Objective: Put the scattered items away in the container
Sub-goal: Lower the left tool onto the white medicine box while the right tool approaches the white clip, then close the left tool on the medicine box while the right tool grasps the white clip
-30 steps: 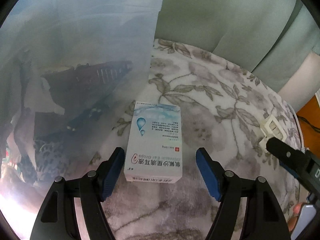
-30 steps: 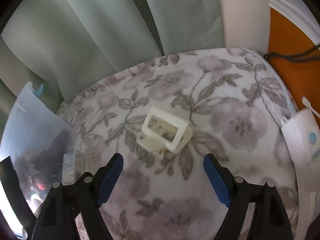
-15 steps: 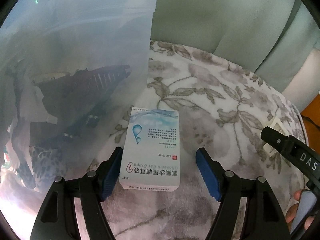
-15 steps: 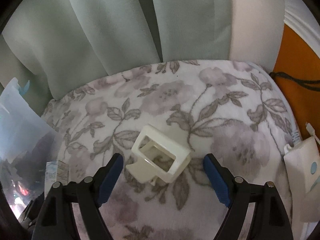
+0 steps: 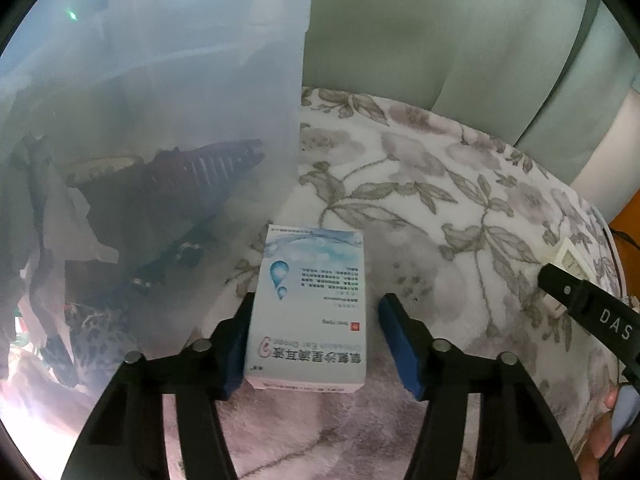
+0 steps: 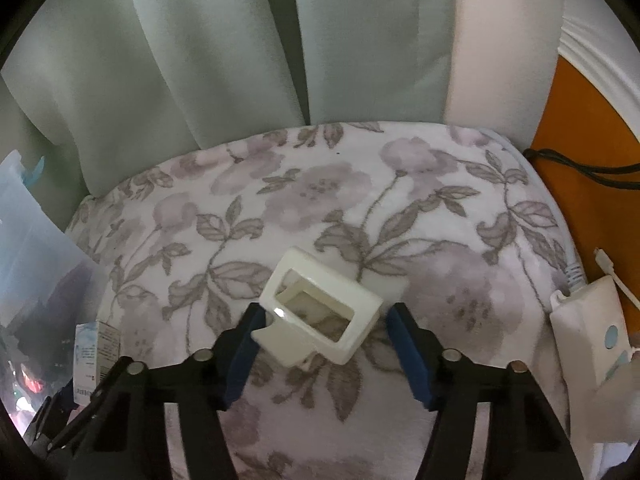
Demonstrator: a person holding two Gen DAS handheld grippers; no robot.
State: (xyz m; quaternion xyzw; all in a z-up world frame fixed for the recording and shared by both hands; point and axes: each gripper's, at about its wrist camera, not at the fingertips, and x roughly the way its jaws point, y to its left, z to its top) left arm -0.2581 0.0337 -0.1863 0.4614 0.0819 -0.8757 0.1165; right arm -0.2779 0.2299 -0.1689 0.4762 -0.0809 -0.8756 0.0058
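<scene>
Floral blanket point(image 6: 332, 184), pale with grey leaves and mauve blooms, covers the whole surface and runs back to green curtains point(image 6: 208, 52) along its far edge. Translucent plastic container point(image 5: 160, 128) stands at the blanket's left edge, its frosted wall hazing over the dark things already inside, too blurred to name. At the right edge lies a white power strip point(image 6: 592, 340) with a cord running off it, against an orange surface point(image 6: 592, 120). Near the container's wall, flat on the blanket, sits the ear-drops box point(image 5: 308, 308), white and blue with a droplet print; the left gripper point(image 5: 316, 340) straddles its near end, jaws just drawn inward, the left blue pad up against the box's side while the right pad stands a little clear of it, so it is not pinched. Toward the middle of the blanket the white plastic frame point(image 6: 320, 312), a small hollow rectangular piece, lies tilted; the right gripper point(image 6: 324, 344) has likewise been narrowing around it, the left pad touching or nearly touching its corner, the right pad just apart from its other side. The same box shows small at the left edge in the right wrist view, beside the other gripper's black finger.
</scene>
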